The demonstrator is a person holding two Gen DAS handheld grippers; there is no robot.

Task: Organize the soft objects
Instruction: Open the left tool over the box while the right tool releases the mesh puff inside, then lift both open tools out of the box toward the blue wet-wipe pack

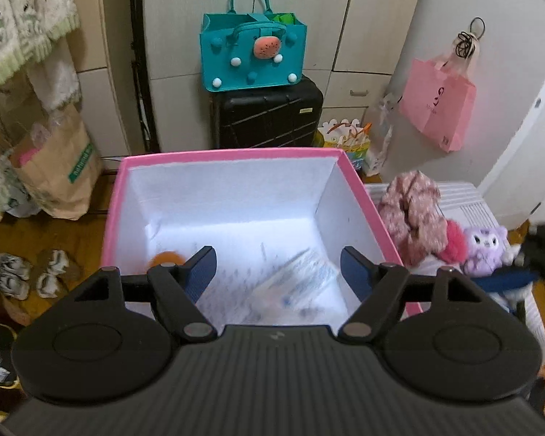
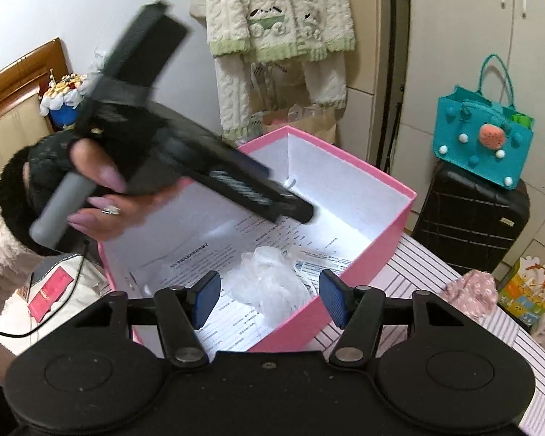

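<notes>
- While both grippers hover over the pink box (image 1: 359,181), the left gripper (image 1: 278,272) has its fingers wide, with nothing between them.
- Right gripper (image 2: 269,299): fingers wide, gripping nothing.
- Box contents: printed papers (image 2: 185,254) and a white fluffy scrunchie (image 2: 269,279) near the front wall.
- Beside the box: a pink scrunchie (image 1: 414,210), a red pom-pom (image 1: 454,245) and a purple plush toy (image 1: 485,249).

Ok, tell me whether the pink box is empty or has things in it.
Not empty. The pink box has no lid on, and printed paper sheets line its floor with a white sheer scrunchie lying on them.
</notes>
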